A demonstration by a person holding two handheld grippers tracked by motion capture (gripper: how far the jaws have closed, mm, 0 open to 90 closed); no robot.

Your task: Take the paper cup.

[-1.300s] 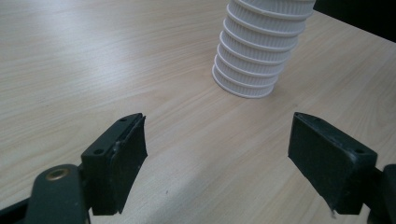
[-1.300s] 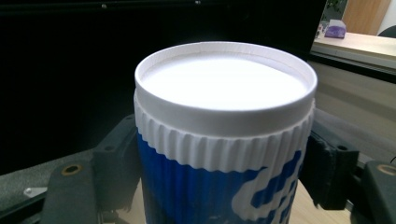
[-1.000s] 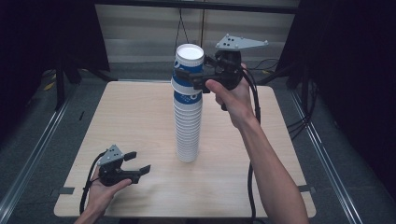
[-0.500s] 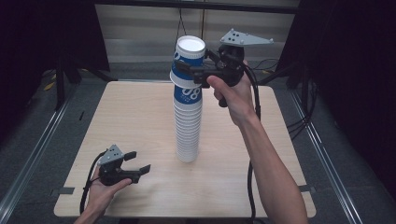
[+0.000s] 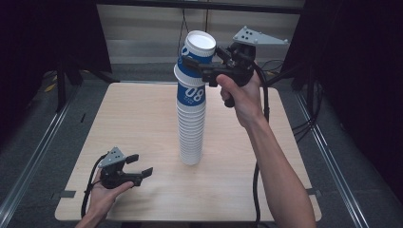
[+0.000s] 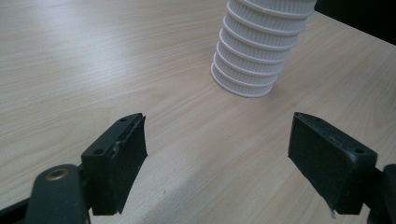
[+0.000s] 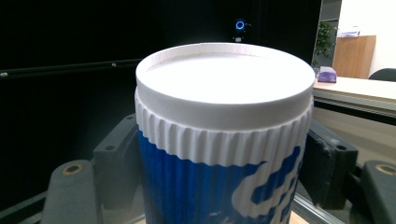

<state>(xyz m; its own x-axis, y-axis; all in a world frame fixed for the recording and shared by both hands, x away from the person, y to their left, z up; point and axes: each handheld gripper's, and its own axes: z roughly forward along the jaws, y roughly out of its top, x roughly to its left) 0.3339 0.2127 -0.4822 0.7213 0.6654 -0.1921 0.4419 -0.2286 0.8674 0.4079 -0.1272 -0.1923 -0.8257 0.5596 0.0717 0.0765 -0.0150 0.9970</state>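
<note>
Top cup (image 5: 196,56), white with blue print, is seen at upper centre of the high view, tilted slightly and lifted partly off the cup stack (image 5: 191,128) below it. It is clamped by the right gripper (image 5: 203,61), one jaw on each side of the cup just under the ribbed band. In the right gripper view the cup (image 7: 224,135) sits centre frame, white base facing up, with black jaws pressed against both flanks.

The stack stands upright at centre of the wooden table (image 5: 138,118); a blue cup marked "08" is seen just under the held one, white ribbed rims below that. The bottom of the stack (image 6: 261,46) is shown at upper centre-right of the left gripper view, resting on the table.

Left gripper (image 5: 138,167) is held in a hand (image 5: 102,194) at lower left of the high view, well apart from the stack. Its jaws are spread wide, nothing between them, just above the tabletop (image 6: 93,56).
</note>
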